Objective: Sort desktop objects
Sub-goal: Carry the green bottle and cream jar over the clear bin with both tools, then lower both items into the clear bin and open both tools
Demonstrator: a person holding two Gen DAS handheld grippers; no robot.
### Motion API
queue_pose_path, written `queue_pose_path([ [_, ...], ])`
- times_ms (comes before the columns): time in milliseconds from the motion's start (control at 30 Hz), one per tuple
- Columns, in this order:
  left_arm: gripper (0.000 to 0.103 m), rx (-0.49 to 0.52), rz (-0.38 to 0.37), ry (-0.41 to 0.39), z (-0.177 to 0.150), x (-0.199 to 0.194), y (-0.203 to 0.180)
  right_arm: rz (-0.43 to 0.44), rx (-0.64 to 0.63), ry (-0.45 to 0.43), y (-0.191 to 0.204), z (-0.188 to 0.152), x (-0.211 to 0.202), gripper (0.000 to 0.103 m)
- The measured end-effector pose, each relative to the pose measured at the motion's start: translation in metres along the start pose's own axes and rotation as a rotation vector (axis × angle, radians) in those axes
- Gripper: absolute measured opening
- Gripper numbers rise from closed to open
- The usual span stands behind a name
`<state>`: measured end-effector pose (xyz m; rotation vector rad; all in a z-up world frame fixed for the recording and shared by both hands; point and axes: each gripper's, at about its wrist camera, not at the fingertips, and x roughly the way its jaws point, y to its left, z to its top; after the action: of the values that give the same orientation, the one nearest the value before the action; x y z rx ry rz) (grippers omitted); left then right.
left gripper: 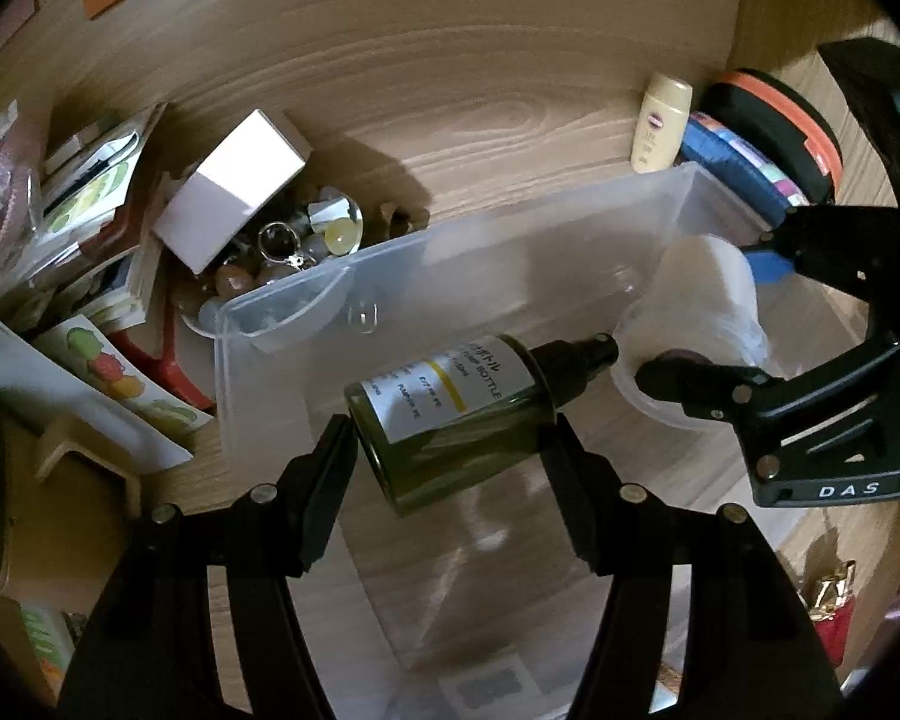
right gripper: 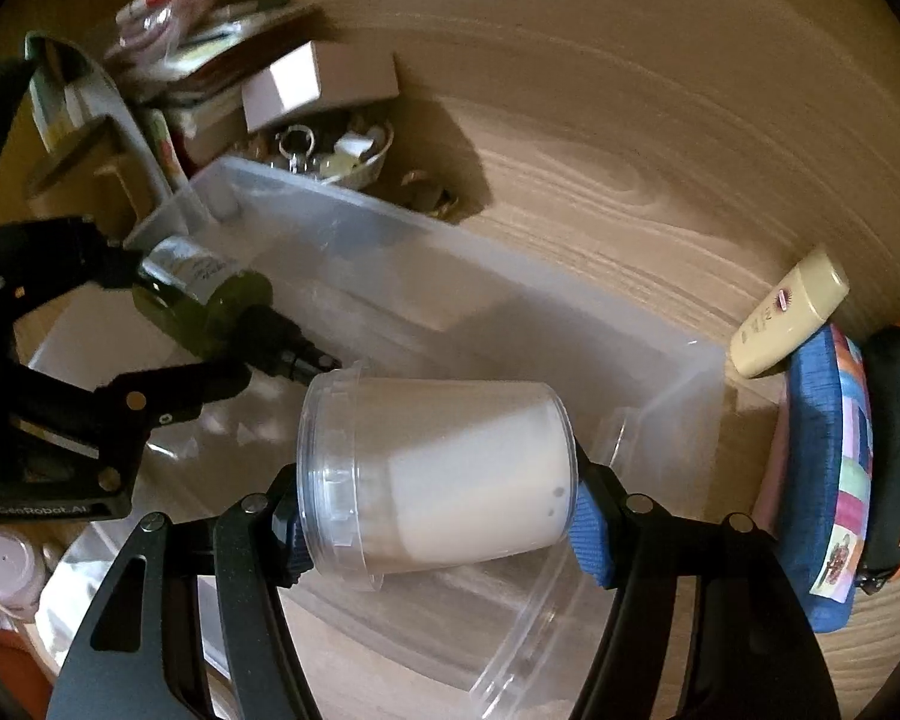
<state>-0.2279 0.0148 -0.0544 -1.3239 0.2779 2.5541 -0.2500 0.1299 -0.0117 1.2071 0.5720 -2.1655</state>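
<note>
the clear plastic bin (left gripper: 282,324) is the landmark here, and both tools hang over its open top, which reads as the sorting step of dropping toiletries into one container. the left gripper (left gripper: 450,450) is clenched across the body of the green spray bottle (left gripper: 450,414), gripped sideways so the bottle lies roughly level, its black nozzle pointing toward the bin's far right end; held by the thick middle it should not swing much when let go. the right gripper (right gripper: 438,510) is clenched on the clear tub (right gripper: 432,474), a lidded jar with white contents, pinched end to end between its blue pads (right gripper: 591,525) so it too lies on its side above the bin's interior, just beside the bottle's nozzle. carrying both items on their sides probably suits a shallow bin, where they can be laid flat rather than stood up. the bin looks mostly bare inside, so the sorting seems at an early stage. outside the bin, beyond its far right corner, a cream tube (left gripper: 660,126) leans against a blue pouch (right gripper: 828,480), likely waiting its turn. beyond the bin's far left corner sits a bowl of trinkets (left gripper: 282,258) with a white box (left gripper: 234,198) resting on it, and a heap of sticker packets (left gripper: 90,228) lies further out from that corner.
</note>
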Motion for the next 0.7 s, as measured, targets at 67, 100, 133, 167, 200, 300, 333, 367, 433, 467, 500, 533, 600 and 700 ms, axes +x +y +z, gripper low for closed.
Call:
queue_pose_path([
  [67,0.062,0.013,0.014,0.007,0.0,0.003,-0.002,-0.005,-0.007,0.015,0.001,0.0,0.002,0.063],
  [100,0.062,0.019,0.019,0.009,0.0,0.004,-0.003,-0.007,-0.011,0.02,0.002,0.0,0.002,0.063],
  [133,0.062,0.025,0.026,0.01,0.0,0.005,-0.004,-0.007,-0.015,0.026,0.002,0.0,0.003,0.063],
  [167,0.062,0.029,0.03,0.01,0.0,0.006,-0.005,-0.011,-0.018,0.029,0.003,0.0,0.003,0.063],
  [200,0.062,0.033,0.032,0.012,0.0,0.007,-0.005,-0.018,-0.022,0.035,0.005,0.0,0.004,0.063],
  [300,0.063,0.036,0.03,0.015,0.0,0.008,-0.004,-0.034,-0.028,0.049,0.008,0.001,0.006,0.063],
  [333,0.064,0.036,0.031,0.016,0.0,0.008,-0.004,-0.038,-0.029,0.054,0.008,0.001,0.006,0.063],
  [367,0.064,0.036,0.034,0.017,0.001,0.009,-0.004,-0.041,-0.029,0.059,0.008,0.001,0.007,0.063],
  [433,0.064,0.036,0.034,0.019,0.001,0.009,-0.004,-0.034,-0.01,0.059,0.006,0.001,0.005,0.064],
  [467,0.064,0.036,0.034,0.022,0.001,0.009,-0.004,-0.031,-0.004,0.059,0.006,0.003,0.005,0.064],
  [500,0.064,0.036,0.035,0.023,0.001,0.009,-0.004,-0.03,0.001,0.061,0.006,0.004,0.005,0.065],
  [533,0.064,0.036,0.036,0.025,0.001,0.01,-0.004,-0.035,0.002,0.062,0.006,0.004,0.004,0.066],
  [600,0.064,0.035,0.038,0.028,0.001,0.011,-0.004,-0.052,-0.008,0.05,0.008,0.003,-0.001,0.066],
  [700,0.075,0.043,0.074,0.016,0.001,0.006,-0.004,-0.066,-0.015,0.028,0.011,0.002,-0.013,0.068],
])
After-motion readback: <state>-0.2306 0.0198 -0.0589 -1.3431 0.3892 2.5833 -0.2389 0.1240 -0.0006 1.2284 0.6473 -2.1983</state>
